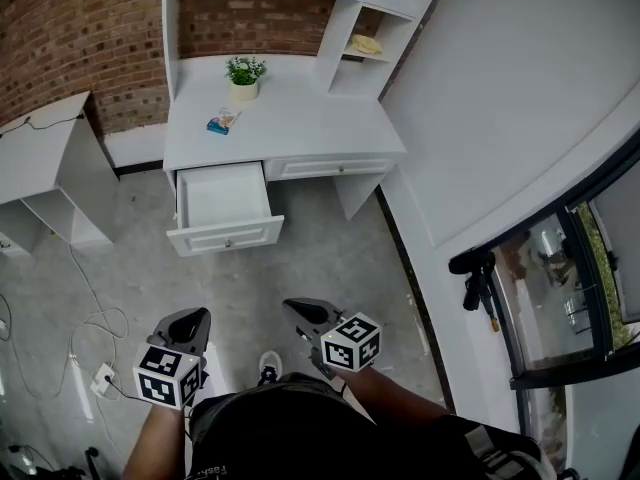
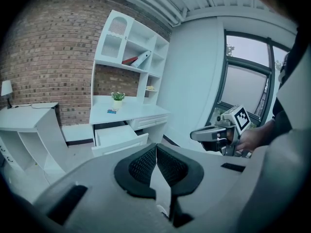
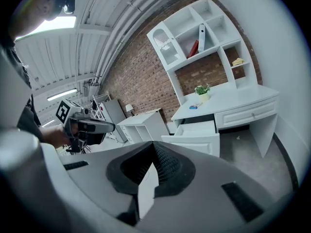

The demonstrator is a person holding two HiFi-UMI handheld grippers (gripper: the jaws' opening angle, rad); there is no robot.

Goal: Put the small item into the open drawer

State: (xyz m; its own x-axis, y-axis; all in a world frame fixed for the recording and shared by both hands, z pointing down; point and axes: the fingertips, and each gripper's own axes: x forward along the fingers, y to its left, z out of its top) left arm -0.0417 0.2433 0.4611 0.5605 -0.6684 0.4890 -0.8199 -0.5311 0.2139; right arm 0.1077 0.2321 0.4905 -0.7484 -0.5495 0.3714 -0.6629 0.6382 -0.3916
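The small item (image 1: 222, 122), a flat blue-and-white thing whose kind I could not make out, lay on the top of the desk (image 1: 300, 118), toward the desk's left front and just in front of the potted plant (image 1: 244, 75) that stood near the desk's back edge. Below that spot, the open drawer (image 1: 222, 196) on the desk's left side stood pulled well out, and as far as I could see it was bare inside; the closed drawer (image 1: 330, 167) sat beside it on the desk's right. The person stood on the floor well back from the desk, facing it, with both tools held out low in front of the body. The left gripper (image 2: 156, 152) had its ribbed pads pressed together with nothing between them, and the right gripper (image 3: 153, 152) was likewise closed tight and empty. Neither was anywhere near the desk top or the drawer. A low white shelf unit (image 1: 50, 168) stood off the desk's left side, and loose cables (image 1: 90, 328) trailed over the floor between it and the person. By my reckoning nothing of the job was done yet: the drawer was ready, but the item had not been touched, so the approach to the desk, the pick-up from the top and the drop into the drawer were all left to do.
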